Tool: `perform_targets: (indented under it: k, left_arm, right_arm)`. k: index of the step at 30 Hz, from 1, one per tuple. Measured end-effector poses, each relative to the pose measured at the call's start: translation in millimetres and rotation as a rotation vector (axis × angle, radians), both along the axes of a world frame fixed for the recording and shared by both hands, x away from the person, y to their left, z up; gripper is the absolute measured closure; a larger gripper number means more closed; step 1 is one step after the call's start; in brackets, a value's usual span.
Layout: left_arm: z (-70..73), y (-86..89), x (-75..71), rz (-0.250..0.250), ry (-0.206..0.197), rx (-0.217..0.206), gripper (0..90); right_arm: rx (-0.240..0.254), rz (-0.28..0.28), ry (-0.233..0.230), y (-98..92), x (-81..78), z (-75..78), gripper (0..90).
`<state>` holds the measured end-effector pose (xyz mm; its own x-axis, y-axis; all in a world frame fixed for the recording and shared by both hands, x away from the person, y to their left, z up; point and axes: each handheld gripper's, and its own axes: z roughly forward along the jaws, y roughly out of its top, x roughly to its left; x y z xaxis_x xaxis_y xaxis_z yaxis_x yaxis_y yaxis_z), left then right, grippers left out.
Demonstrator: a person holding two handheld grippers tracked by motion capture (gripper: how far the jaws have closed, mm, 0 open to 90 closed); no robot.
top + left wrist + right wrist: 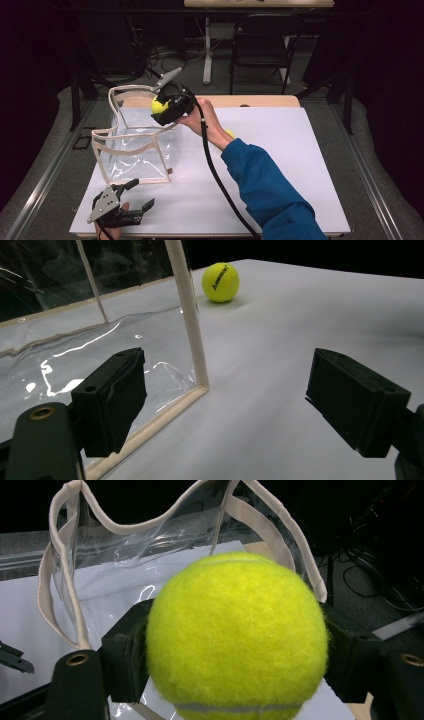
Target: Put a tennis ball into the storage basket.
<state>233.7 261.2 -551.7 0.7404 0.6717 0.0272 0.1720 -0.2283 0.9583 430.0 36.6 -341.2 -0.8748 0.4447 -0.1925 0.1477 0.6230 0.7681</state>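
My right claw (235, 645) pinches the tennis ball (235, 635) above the clear bag (135, 145) — its floppy rim could deflect the drop; left claw (240, 395) spread

White-topped table (280, 165) with clear cream-trimmed bag (135, 150) and one tennis ball (220, 282).

Dim room, bright tabletop; soft blur

High view overhead, gripper views close, sharing clear bag (135, 145)
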Motion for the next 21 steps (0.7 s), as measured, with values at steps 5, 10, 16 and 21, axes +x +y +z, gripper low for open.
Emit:
perform_targets:
  k: [5,10,16,21]
  left_arm:
    - [0.3,0.2,0.2,-0.004,0.002,0.01,15.8]
    - [-0.3,-0.2,0.4,-0.001,0.003,0.001,15.8]
    - [-0.3,-0.1,0.5,-0.001,0.003,-0.001,15.8]
    - [-0.3,-0.1,0.4,-0.003,0.001,-0.005,15.8]
  right_arm:
    - [-0.005,0.0,0.007,2.2,0.9,-3.1,25.4]
    - [-0.008,-0.003,0.022,3.9,2.3,-6.5,25.4]
    - [-0.019,-0.004,0.034,5.0,4.0,-10.2,25.1]
    - [-0.01,0.003,0.056,3.4,5.5,-12.3,19.8]
